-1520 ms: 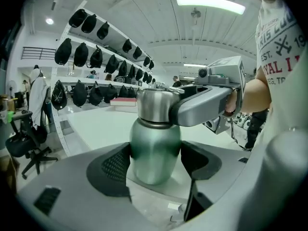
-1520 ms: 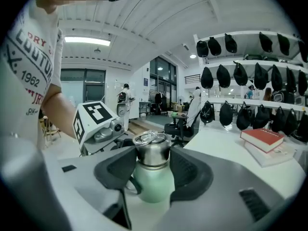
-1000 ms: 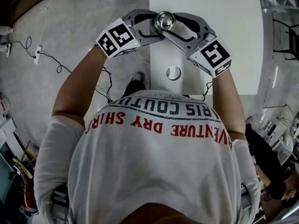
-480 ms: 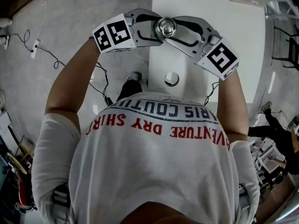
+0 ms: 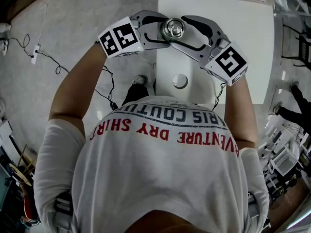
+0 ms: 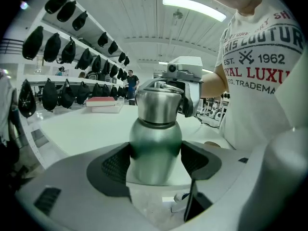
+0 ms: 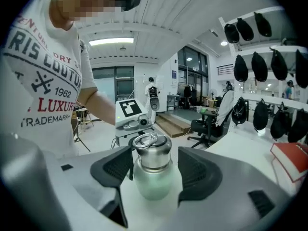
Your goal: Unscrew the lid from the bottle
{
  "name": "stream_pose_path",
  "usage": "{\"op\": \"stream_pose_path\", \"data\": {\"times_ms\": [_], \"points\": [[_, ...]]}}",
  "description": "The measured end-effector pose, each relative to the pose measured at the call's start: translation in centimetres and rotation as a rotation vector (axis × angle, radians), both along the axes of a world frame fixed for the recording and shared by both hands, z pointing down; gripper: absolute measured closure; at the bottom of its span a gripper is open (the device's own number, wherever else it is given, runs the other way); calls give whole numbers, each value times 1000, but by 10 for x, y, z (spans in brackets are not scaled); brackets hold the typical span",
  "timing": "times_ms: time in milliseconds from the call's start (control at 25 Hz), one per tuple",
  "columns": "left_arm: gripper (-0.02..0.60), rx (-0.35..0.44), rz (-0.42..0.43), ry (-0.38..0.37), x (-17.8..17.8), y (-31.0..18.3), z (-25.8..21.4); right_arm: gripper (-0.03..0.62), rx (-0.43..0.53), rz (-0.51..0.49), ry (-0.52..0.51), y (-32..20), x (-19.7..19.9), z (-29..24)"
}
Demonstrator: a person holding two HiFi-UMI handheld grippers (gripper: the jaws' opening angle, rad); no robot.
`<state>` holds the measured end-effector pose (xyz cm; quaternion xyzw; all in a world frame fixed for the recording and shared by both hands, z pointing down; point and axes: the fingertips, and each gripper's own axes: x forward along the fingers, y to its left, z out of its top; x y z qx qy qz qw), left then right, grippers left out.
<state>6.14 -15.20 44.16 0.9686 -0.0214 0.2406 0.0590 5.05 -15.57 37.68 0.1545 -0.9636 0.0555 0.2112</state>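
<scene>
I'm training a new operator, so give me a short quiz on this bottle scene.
1. True or false: the left gripper clamps the greenish metal bottle by its body.
2. The shiny steel lid with a ring handle is: A) seated on the bottle; B) lying beside it; C) lifted clear of it.
3. What stands between the right gripper's pads?
Key: 1 true. 2 A. 3 The lid; the jaws are opening around it.
</scene>
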Motion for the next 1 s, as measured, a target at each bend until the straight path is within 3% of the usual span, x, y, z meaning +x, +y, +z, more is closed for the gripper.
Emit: {"op": "stream_pose_path", "data": {"times_ms": [160,520,1000], "points": [[235,1,-56,17,-1,3,3,306,44,137,-8,0,2,-1],[235,2,-278,40,4,-1,2,306,56,453,-32,-6,3,0],[235,16,-525,30,8,0,5,316,72,630,-18,-7,8,6]]}}
